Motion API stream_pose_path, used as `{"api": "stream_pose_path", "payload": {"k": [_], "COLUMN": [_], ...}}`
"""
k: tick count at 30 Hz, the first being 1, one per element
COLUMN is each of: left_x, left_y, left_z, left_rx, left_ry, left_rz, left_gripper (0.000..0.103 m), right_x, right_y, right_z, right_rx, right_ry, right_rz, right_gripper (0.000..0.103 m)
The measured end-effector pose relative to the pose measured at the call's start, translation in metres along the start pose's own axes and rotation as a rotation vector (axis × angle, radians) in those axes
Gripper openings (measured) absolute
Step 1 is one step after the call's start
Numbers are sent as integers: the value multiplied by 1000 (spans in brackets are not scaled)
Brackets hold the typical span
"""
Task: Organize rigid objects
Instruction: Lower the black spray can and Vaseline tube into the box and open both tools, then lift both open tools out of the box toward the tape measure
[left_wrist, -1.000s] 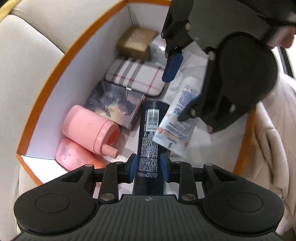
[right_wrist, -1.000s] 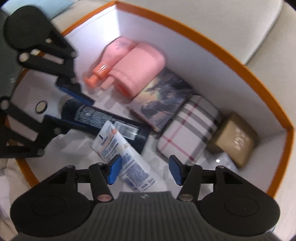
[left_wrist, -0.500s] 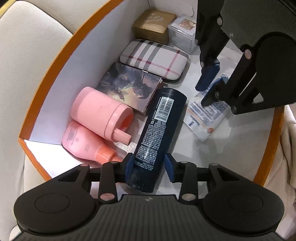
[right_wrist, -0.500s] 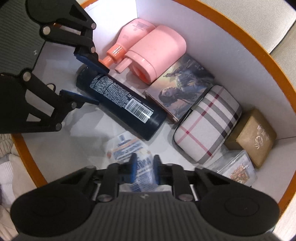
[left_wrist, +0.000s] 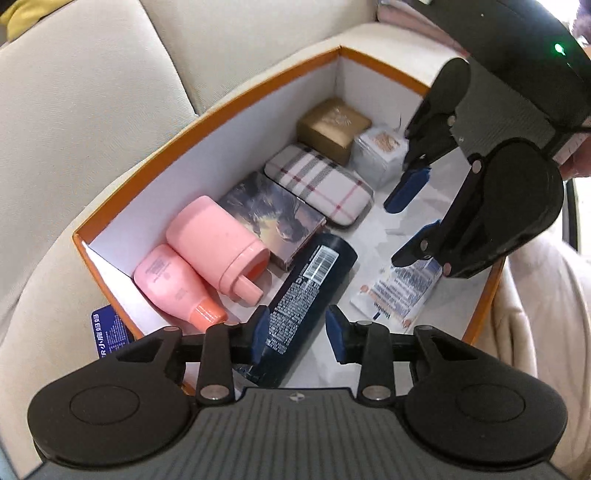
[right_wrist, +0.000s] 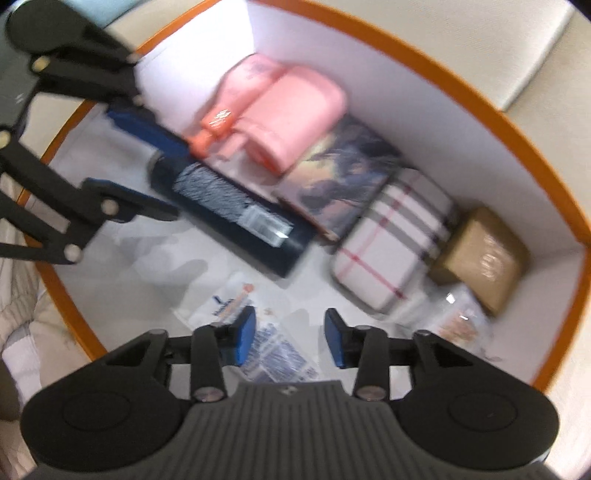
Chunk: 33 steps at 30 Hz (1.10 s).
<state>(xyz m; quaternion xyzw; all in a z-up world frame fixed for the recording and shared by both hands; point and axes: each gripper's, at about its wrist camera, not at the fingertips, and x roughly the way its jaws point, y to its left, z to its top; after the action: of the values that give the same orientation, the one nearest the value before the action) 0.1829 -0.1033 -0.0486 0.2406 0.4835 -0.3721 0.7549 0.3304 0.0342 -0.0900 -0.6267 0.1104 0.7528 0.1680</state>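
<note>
**Dark bottle between the left fingers, soft tube under the right**

The dark bottle looks stiff and round, with a smooth printed skin — likely slippery, and with some weight if full. The best hold, as I judge it, is across the middle of its barrel, fingers square to its length, so it cannot pivot or roll out. It lies flat on the floor of the orange-rimmed box, its lower end reaching in between the fingers of the left gripper. Those fingers stand apart: the left-hand one sits right against the bottle's side, while a clear gap shows at the other, so nothing is clamped.

The white tube is a flat, soft thing and probably light; it would buckle if pinched hard, so a grip near its stiffer cap end seems wiser. It lies just beyond and below the right gripper, partly under the left-hand finger, with the fingers spread and holding nothing.

Ahead of the left fingers, along the box wall, lie a pink bottle, a pink cup, a picture box, a plaid case and a tan box — a tidy row.
</note>
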Motion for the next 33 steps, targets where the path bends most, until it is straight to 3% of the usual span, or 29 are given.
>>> {"api": "stream_pose_path", "payload": {"k": [2, 7, 11, 12, 13, 14, 18, 22, 26, 31, 33], "left_x": [1, 5, 10, 10, 9, 7, 10, 14, 12, 3, 2], "left_y": [0, -1, 1, 1, 2, 2, -1, -6, -11, -14, -15], "left_z": [-2, -4, -6, -6, -7, -7, -8, -8, -12, -18, -20], "left_rx": [14, 14, 6, 8, 8, 12, 25, 28, 40, 38, 54], "left_ry": [7, 14, 27, 26, 26, 25, 31, 34, 25, -7, -10], "left_rz": [3, -29, -17, -18, -20, -21, -23, -6, 16, 22, 24], "left_gripper": [34, 32, 32, 32, 32, 32, 32, 31, 31, 31, 25], "right_x": [-4, 4, 18, 19, 23, 26, 28, 33, 27, 31, 33], "right_y": [-8, -15, -25, -12, -13, -14, -19, -24, -8, 16, 26], "right_z": [-2, -8, -3, -5, -5, -5, -7, -10, -1, 16, 23], "right_rx": [35, 41, 107, 125, 140, 149, 175, 276, 270, 279, 278], "right_ry": [6, 70, 92, 107, 126, 141, 164, 175, 122, 89, 75], "right_rz": [-1, -18, 46, 58, 67, 73, 67, 126, 155, 203, 219], "right_gripper": [50, 50, 50, 51, 53, 62, 68, 63, 49, 43, 41]}}
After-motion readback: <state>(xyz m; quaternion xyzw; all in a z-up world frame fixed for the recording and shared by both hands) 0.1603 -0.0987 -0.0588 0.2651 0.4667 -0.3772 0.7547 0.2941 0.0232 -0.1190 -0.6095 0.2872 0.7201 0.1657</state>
